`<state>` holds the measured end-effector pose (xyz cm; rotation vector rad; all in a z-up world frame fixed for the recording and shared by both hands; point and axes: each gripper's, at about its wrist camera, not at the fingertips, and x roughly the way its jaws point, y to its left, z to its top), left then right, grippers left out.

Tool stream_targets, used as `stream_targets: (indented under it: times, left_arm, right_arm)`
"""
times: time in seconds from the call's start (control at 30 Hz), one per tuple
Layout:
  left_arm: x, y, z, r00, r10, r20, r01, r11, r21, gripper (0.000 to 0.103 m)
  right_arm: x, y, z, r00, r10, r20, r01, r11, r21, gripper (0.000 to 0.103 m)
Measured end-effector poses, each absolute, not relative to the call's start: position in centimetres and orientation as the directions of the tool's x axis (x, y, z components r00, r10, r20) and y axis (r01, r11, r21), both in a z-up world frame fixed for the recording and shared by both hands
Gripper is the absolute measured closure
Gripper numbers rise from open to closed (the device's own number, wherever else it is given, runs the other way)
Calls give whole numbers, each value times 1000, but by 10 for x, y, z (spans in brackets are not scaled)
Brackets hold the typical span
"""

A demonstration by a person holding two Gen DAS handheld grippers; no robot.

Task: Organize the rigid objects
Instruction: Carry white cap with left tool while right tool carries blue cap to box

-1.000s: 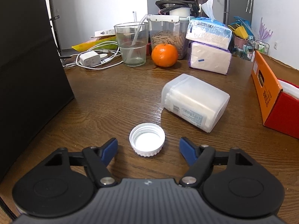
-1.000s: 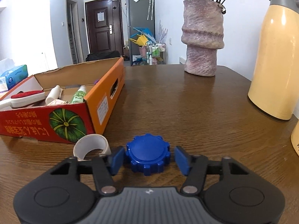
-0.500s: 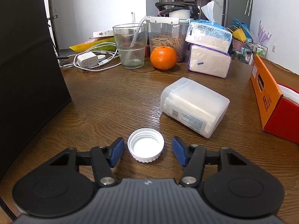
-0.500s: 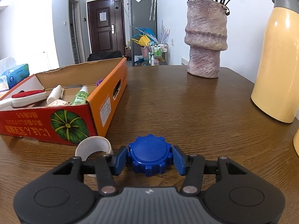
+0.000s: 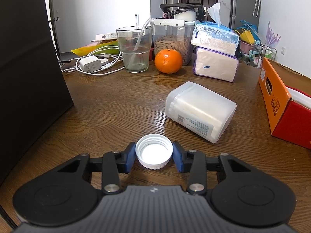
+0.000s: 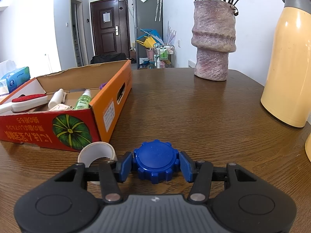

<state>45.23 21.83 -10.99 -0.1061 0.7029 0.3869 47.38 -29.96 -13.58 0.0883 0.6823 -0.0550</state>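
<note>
On the counter [image 5: 120, 104], the left tongs [image 5: 154, 156] have just been closing and now pinch the upturned white cap [image 5: 154, 153], while the right tongs [image 6: 155, 164] grip the blue cap [image 6: 155, 160].

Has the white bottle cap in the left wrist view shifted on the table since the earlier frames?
Cannot tell. The white cap keeps about the same offset from the plastic box. The left gripper jaws have just been closing, and both pads now press on the cap.
</note>
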Motion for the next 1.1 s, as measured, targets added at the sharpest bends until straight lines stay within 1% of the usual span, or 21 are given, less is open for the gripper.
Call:
stream_targets:
  times: [0.13, 0.53, 1.1]
  left_arm:
    - [451, 216, -109, 694, 326, -642, -388, 921, 49, 62]
    - [444, 214, -103, 709, 339, -619, -397, 917, 48, 62]
    - [426, 191, -92, 744, 307, -593, -371, 928, 14, 62]
  right_arm:
    - [473, -300, -136, 777, -27, -629, 83, 995, 60, 52]
    - [460, -298, -128, 815, -69, -576, 110, 993, 38, 52]
    - [430, -289, -115, 853, -82, -516, 118, 992, 39, 52]
